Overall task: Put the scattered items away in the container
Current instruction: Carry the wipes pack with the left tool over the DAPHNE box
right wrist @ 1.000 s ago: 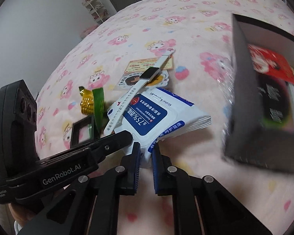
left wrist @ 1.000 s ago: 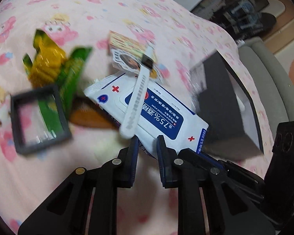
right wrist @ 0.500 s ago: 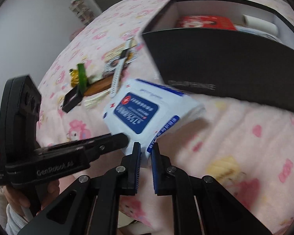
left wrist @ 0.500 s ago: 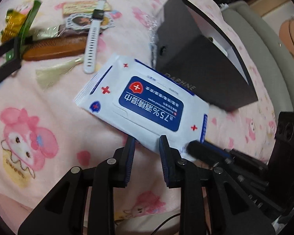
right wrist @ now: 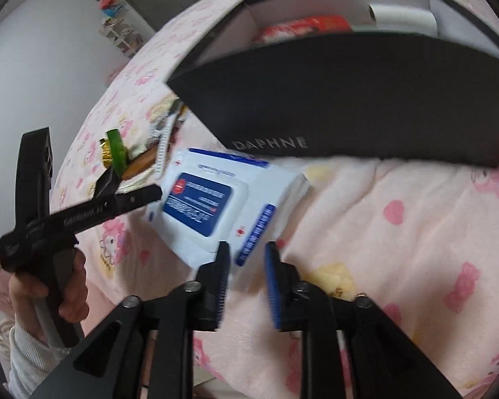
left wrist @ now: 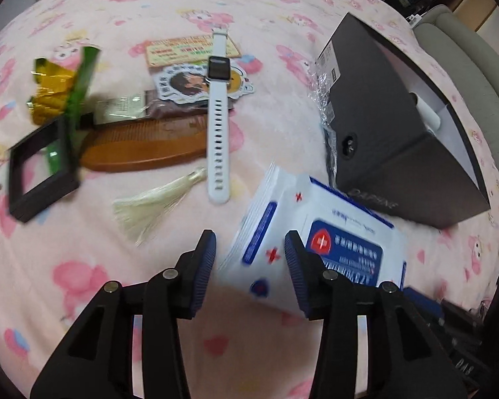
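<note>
The task looked only partly done. Inside the dark box [right wrist: 349,93], at the top of the right wrist view, lay a red packet [right wrist: 302,26] and a white roll [right wrist: 402,16]. Everything else was outside it on the pink bed [left wrist: 249,126]. The pack of wipes [left wrist: 319,242] sat at lower centre of the left wrist view, just in front of the box wall and touching or nearly touching it. Further toward the upper left lay the white watch [left wrist: 218,123], the wooden comb [left wrist: 143,148] with its pale tassel [left wrist: 149,204], some printed cards [left wrist: 189,51], a green and gold wrapper [left wrist: 60,86] and a small black frame [left wrist: 40,173].

The left gripper [left wrist: 249,259] and the right gripper [right wrist: 248,266] each had jaws opening, a corner of the wipes between the pads but no pad visibly pressing on it.

For room: the box's near wall rose tall above the pack, so the pack would probably have to clear that rim. The two grippers stood close together over the same pack, while the bed to the lower left was free of things
</note>
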`<state>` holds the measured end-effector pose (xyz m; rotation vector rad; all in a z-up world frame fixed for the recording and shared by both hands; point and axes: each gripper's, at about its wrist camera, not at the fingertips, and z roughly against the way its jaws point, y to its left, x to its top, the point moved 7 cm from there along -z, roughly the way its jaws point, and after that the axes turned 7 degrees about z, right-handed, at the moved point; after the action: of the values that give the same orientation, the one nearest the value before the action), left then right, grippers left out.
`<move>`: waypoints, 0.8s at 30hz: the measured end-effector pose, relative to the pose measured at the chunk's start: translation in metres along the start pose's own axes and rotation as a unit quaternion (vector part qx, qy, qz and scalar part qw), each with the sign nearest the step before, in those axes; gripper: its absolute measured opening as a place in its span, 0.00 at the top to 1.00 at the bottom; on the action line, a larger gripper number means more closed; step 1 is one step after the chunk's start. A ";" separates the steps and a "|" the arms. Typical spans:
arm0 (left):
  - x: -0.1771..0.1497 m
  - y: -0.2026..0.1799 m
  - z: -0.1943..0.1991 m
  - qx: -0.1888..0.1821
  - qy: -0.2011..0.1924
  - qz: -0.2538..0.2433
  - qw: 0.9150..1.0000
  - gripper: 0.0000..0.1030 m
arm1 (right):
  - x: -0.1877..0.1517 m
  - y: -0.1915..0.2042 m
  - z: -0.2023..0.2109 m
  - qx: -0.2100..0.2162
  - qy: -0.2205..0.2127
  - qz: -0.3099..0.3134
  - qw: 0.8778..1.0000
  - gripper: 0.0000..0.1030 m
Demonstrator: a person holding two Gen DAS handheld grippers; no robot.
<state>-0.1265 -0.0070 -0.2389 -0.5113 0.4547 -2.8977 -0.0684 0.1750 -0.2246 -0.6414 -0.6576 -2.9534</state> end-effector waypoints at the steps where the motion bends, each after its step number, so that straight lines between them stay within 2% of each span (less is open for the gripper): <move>1: 0.000 -0.002 -0.001 0.004 0.002 -0.001 1.000 0.64 | 0.000 -0.001 -0.001 0.003 0.001 -0.003 1.000 0.76; 3: -0.005 -0.007 0.000 0.026 0.010 -0.007 1.000 0.73 | 0.000 -0.002 0.000 0.012 -0.001 -0.004 1.000 0.76; 5: -0.012 -0.015 0.004 0.034 0.016 -0.021 0.999 0.77 | 0.001 -0.002 0.001 0.016 -0.005 -0.003 1.000 0.76; 10: -0.042 -0.025 0.015 -0.002 0.044 -0.029 0.999 0.76 | -0.001 -0.007 0.008 0.008 -0.008 -0.005 1.000 0.76; 13: -0.039 -0.017 0.019 -0.014 0.041 -0.007 0.999 0.74 | 0.001 -0.012 0.014 -0.006 -0.015 -0.004 1.000 0.76; 16: -0.031 -0.006 0.018 -0.020 0.040 0.017 0.999 0.68 | 0.007 -0.021 0.017 -0.015 -0.019 -0.008 1.000 0.76; 18: -0.028 -0.005 0.012 -0.031 0.061 0.023 0.997 0.56 | 0.012 -0.025 0.014 -0.022 -0.015 -0.005 1.000 0.74; 22: -0.023 -0.015 0.003 -0.048 0.071 0.021 0.996 0.50 | 0.024 -0.019 0.005 -0.030 0.005 0.013 0.999 0.73; 23: -0.022 -0.015 0.000 -0.042 0.069 0.018 0.997 0.44 | 0.027 -0.017 0.002 -0.024 0.008 0.015 1.000 0.70; 24: -0.022 -0.015 -0.003 -0.036 0.066 0.015 0.997 0.40 | 0.030 -0.015 -0.002 -0.017 0.010 0.017 1.000 0.62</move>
<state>-0.1093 0.0128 -0.2432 -0.3216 0.5823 -2.9052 -0.0985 0.1888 -0.2204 -0.6180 -0.5891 -2.9424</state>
